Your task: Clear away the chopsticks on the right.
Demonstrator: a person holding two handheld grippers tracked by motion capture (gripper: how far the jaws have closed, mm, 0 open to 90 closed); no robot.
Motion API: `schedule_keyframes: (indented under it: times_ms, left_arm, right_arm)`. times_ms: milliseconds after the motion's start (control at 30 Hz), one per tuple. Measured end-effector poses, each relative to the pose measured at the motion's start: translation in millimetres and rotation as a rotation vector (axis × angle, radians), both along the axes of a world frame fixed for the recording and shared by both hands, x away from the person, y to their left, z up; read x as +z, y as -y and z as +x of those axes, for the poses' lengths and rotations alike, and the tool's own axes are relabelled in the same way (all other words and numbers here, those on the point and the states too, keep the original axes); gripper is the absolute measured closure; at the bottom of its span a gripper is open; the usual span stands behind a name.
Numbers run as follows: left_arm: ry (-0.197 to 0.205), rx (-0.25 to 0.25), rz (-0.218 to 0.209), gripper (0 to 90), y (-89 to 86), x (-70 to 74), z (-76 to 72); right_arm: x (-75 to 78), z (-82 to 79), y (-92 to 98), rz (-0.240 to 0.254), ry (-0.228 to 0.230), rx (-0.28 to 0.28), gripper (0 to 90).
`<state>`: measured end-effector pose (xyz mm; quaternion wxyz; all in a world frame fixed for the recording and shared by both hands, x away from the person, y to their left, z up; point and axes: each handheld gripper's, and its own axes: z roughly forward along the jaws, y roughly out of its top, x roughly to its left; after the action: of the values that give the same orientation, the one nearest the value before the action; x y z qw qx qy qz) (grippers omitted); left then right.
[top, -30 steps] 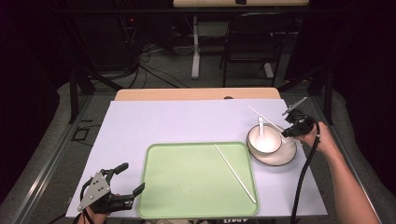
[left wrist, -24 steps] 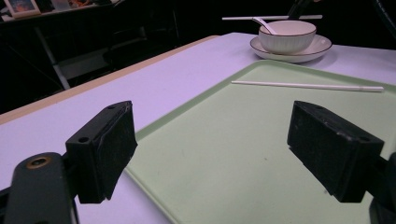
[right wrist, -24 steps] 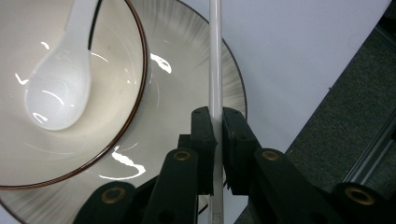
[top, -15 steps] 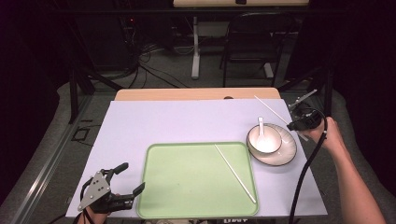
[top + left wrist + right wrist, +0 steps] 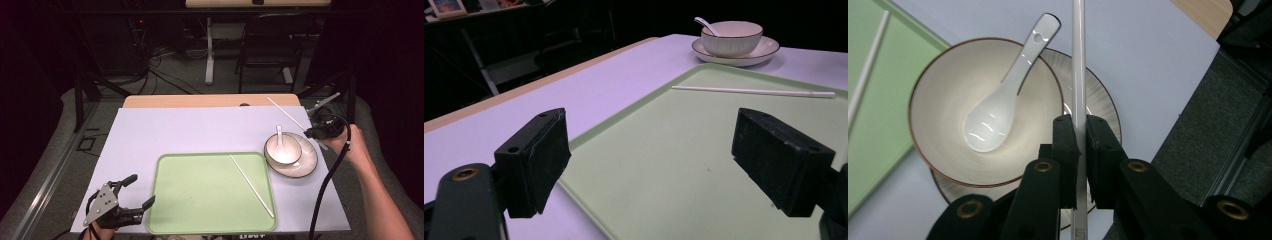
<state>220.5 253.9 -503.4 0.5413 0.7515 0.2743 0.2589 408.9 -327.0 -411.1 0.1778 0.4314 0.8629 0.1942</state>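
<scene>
1. Gripping a white chopstick, my right gripper has its jaws pinched tight on the shaft, a short way up from the near end; most of the stick runs on past the pads. In the high view the right gripper is lifted at the right edge of the table, the held chopstick slanting up and to the far left.

2. Handling, as I judge it: the stick is light, stiff and smooth, likely slippery. Held near one end, it could swivel or slide in the pads. A hold nearer the middle would balance it better.

3. Just below the pads sits the bowl on its plate, with a glossy spoon lying inside. These look like ceramic, so they are hard and breakable; I would keep the stick's tip clear of them.

4. To the left lies the green tray, and on it the second chopstick, flat and diagonal, thin against the surface and awkward to pinch.

5. My left gripper rests at the tray's near left corner, jaws wide and empty.
</scene>
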Motion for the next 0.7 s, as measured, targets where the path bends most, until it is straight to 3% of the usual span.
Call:
schedule_keyframes:
  times_ms: [333, 700]
  left_arm:
    - [-0.001, 0.000, -0.001, 15.4, -0.2, 0.1, -0.4]
    - [-0.001, 0.000, -0.002, 15.4, 0.0, 0.0, -0.6]
  right_arm:
    - [10.7, -20.3, -27.5, 0.016, 0.020, 0.058, 83.9]
    - [5.9, -42.6, -58.5, 0.034, 0.013, 0.125, 83.9]
